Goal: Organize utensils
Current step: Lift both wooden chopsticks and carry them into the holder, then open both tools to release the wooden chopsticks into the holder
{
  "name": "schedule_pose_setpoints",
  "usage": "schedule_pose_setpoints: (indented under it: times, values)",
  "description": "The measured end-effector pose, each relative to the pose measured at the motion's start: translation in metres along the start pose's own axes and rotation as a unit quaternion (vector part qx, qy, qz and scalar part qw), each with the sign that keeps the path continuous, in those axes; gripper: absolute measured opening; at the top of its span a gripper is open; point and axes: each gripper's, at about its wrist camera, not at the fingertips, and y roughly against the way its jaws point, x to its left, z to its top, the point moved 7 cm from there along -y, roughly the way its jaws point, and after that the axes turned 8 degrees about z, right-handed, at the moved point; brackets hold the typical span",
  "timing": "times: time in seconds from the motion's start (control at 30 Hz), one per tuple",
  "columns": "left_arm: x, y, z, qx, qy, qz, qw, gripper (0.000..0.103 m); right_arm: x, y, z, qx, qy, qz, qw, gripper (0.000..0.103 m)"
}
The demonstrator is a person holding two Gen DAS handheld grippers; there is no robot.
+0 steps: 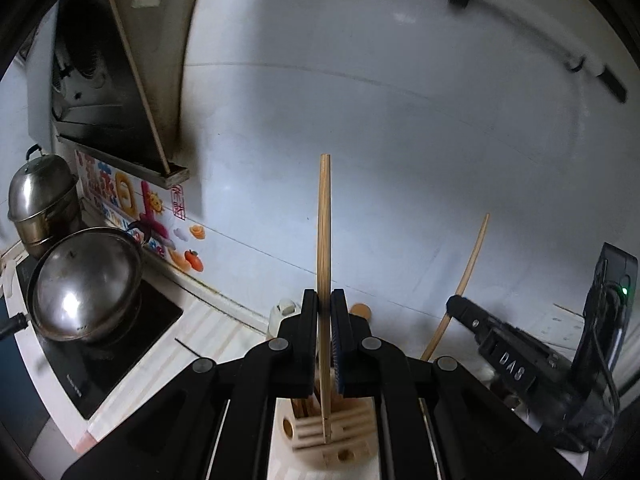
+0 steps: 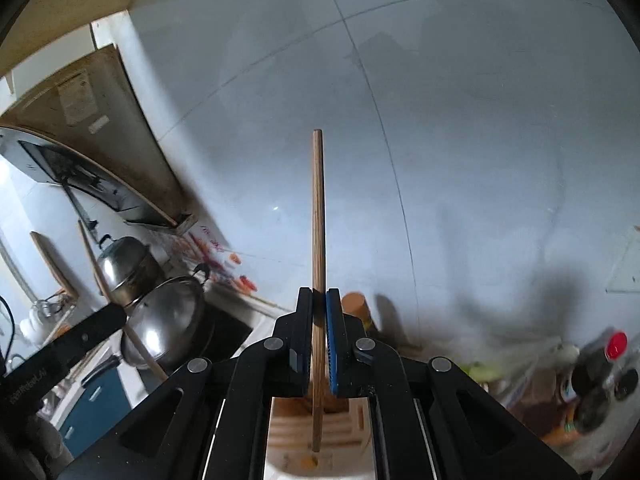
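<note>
The left gripper (image 1: 324, 304) points out toward the white tiled wall (image 1: 400, 120), its jaws clenched on a pale bamboo chopstick (image 1: 324, 240) that stands almost upright between the pads, its top high against the tiles and its lower end reaching down to a light wooden utensil holder (image 1: 316, 432) just below the fingers (whether the tip sits inside a slot cannot be told). The right gripper (image 2: 319, 308) takes the same pose, jaws closed on a darker brown chopstick (image 2: 318, 220) held near vertical, its lower end down over the same holder (image 2: 288, 428), which is blurred in this view.

From the left wrist, the right gripper (image 1: 456, 304) shows at the right, tilted, with its stick leaning away. From the right wrist, the left gripper (image 2: 116, 312) shows at the left, its chopstick slanting across the pots.

Far left, a steel lidded pan (image 1: 86, 280) sits on a black cooktop (image 1: 100, 360), a steel steamer pot (image 1: 42, 192) behind it. To the far right stand bottles, one with a red cap (image 2: 616, 346), blurred.
</note>
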Motion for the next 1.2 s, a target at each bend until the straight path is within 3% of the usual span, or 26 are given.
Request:
schedule_pose_setpoints:
  times: [0.23,0.5,0.77,0.93,1.0,1.03,1.1,1.13,1.17,1.2]
  values:
    - [-0.001,-0.060,-0.010,0.030,-0.001,0.013,0.9995,0.004,-0.013,-0.050,-0.007,0.012,0.006,-0.021,1.000,0.006]
    - [-0.003,-0.093,-0.025,0.055,-0.004,0.012,0.9984,0.004,-0.025,-0.071,-0.025,0.034,0.013,-0.033,0.999,0.006]
    - [-0.005,-0.098,-0.047,0.096,-0.007,-0.002,0.9954,0.004,-0.025,-0.074,-0.039,0.058,0.019,-0.030,0.998,0.007]
    - [-0.002,-0.087,-0.058,0.122,0.001,-0.008,0.9925,0.006,-0.025,-0.081,-0.055,0.109,0.013,-0.017,0.994,0.007]
    - [0.001,-0.080,-0.058,0.129,0.002,-0.003,0.9916,0.012,-0.025,-0.084,-0.059,0.124,0.009,-0.011,0.992,0.012]
    - [0.003,-0.077,-0.059,0.132,0.002,0.006,0.9912,0.019,-0.026,-0.083,-0.061,0.128,0.006,-0.011,0.992,0.023]
    - [0.009,-0.068,-0.059,0.128,0.001,0.026,0.9915,0.047,-0.027,-0.076,-0.062,0.128,0.001,-0.008,0.992,0.040]
    - [0.013,-0.062,-0.059,0.120,0.001,0.037,0.9921,0.073,-0.028,-0.072,-0.062,0.125,0.000,-0.008,0.992,0.043]
    - [0.017,-0.059,-0.059,0.113,0.001,0.047,0.9925,0.085,-0.028,-0.068,-0.062,0.123,-0.002,-0.007,0.992,0.047]
    - [0.022,-0.054,-0.059,0.105,0.001,0.057,0.9928,0.086,-0.029,-0.063,-0.062,0.123,-0.006,-0.009,0.992,0.050]
